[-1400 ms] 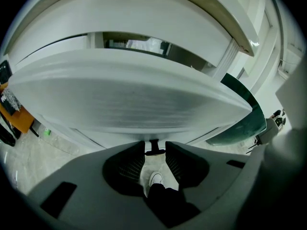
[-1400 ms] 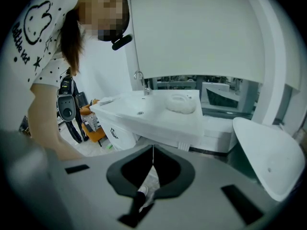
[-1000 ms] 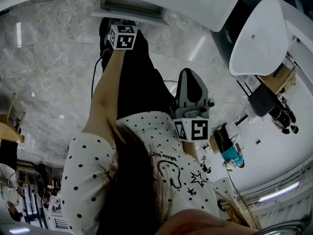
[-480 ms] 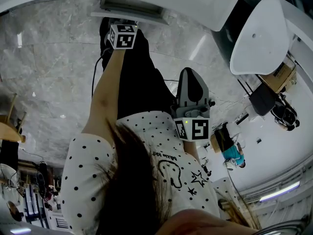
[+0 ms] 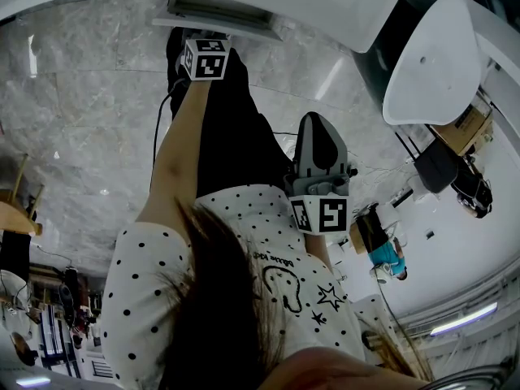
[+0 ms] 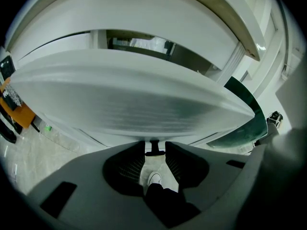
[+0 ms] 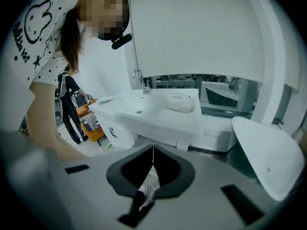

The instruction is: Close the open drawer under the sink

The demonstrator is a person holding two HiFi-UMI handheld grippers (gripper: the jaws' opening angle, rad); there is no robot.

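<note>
At the head view's upper centre, the left gripper (image 6: pixel 154 152) clamps the drawer's (image 6: pixel 129 95) small dark pull (image 6: pixel 154 145), likely to push it shut, while the right gripper (image 7: pixel 153 153) waits mid-frame, pinched closed on nothing.

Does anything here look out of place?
Yes: the drawer under the sink stands pulled out, a dark gap showing above its white front. The left gripper has the drawer's dark handle between its jaws.
</note>
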